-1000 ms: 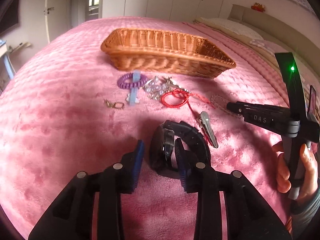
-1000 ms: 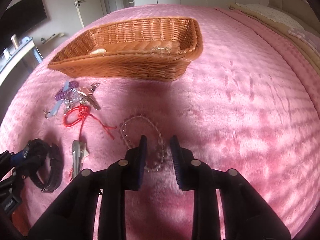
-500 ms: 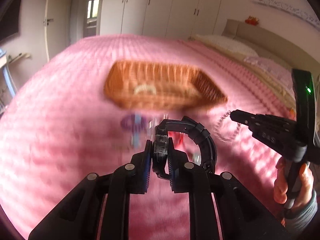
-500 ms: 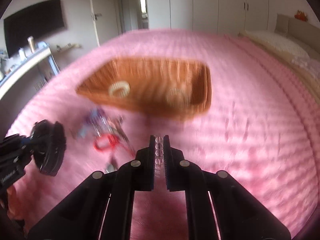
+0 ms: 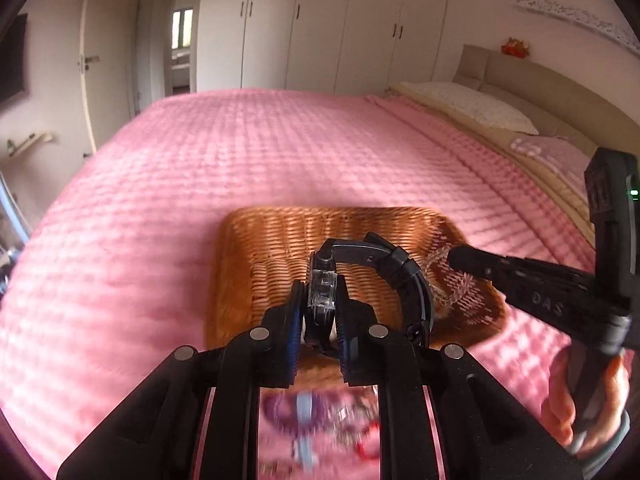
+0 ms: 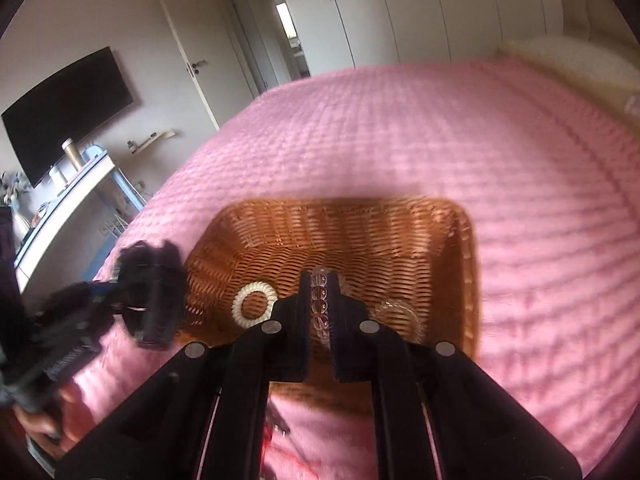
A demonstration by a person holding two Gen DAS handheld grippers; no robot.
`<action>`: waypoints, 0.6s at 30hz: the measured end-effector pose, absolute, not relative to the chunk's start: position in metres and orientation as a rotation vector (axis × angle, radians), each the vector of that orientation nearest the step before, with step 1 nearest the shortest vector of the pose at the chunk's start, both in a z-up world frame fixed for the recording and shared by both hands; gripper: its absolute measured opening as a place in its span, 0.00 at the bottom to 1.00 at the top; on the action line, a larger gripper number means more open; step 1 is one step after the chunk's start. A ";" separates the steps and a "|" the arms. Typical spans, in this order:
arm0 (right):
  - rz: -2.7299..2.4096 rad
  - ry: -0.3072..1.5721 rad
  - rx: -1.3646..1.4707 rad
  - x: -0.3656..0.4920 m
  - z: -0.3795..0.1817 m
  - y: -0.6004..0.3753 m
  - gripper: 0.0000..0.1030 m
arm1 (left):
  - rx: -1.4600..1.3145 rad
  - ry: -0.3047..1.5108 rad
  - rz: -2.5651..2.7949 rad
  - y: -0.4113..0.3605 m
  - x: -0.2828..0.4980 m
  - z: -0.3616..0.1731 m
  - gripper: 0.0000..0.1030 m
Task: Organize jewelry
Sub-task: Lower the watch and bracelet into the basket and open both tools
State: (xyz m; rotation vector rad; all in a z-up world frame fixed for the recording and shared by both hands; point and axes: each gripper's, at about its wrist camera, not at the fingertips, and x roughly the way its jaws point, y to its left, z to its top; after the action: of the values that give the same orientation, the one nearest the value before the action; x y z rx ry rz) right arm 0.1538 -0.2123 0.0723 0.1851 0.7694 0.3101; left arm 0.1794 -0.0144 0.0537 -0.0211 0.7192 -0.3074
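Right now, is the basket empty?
No, the right wrist view shows a white spiral hair tie lying on the floor of the basket.

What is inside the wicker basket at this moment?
The wicker basket holds a white spiral hair tie and a clear ring-shaped piece. The right gripper hides part of the floor.
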 end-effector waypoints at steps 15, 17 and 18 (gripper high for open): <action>0.194 0.813 0.103 0.174 0.035 -0.217 0.14 | -0.025 0.746 -0.323 -0.021 0.205 0.014 0.35; 0.193 0.788 0.089 0.163 0.043 -0.216 0.18 | -0.036 0.705 -0.342 -0.012 0.190 0.029 0.41; 0.199 0.774 0.089 0.157 0.048 -0.216 0.18 | -0.043 0.682 -0.347 -0.005 0.181 0.038 0.42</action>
State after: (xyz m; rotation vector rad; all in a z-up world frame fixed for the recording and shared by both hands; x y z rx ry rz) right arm 0.1568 -0.2162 0.0475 0.0887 0.7745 0.1986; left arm 0.1806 -0.0054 0.0382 -0.0426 0.6821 -0.3474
